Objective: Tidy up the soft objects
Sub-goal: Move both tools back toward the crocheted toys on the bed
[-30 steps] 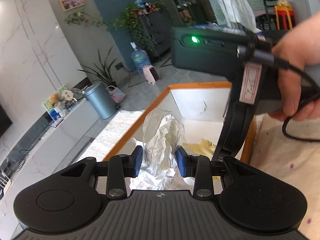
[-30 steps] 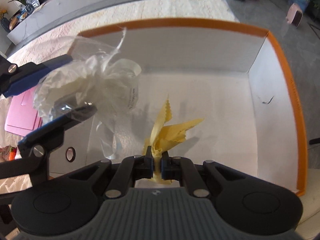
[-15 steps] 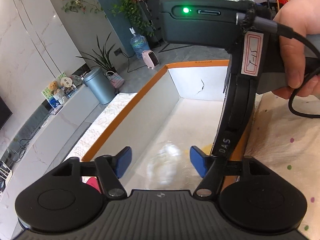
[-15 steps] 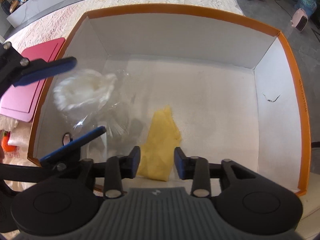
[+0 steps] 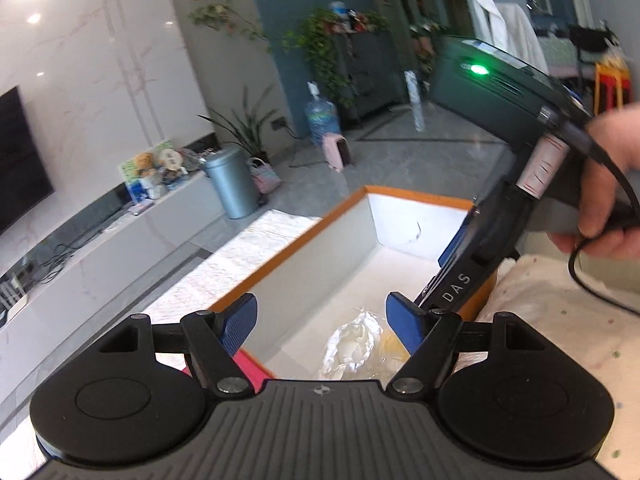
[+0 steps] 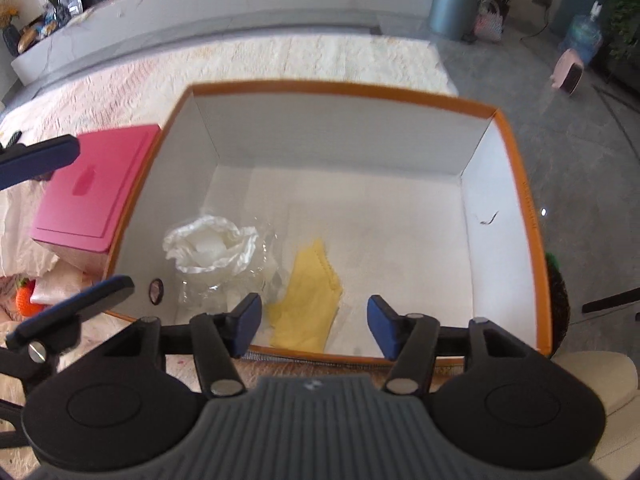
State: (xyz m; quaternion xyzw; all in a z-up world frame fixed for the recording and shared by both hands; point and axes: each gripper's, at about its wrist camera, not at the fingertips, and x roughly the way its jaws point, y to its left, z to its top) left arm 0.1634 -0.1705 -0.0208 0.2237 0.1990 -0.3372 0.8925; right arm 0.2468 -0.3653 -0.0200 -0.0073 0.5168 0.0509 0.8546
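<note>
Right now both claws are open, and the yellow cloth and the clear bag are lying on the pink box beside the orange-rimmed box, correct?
Not quite. Both the left claw and the right claw are open, but the yellow cloth and the clear bag lie on the floor inside the orange-rimmed box, not on the pink box beside it. The right wrist view shows this.

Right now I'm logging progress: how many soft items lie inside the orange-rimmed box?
2. A crumpled clear plastic bag lies at the floor's near-left, and a yellow cloth lies just to its right by the near wall of the box. Nothing else shows inside.
</note>
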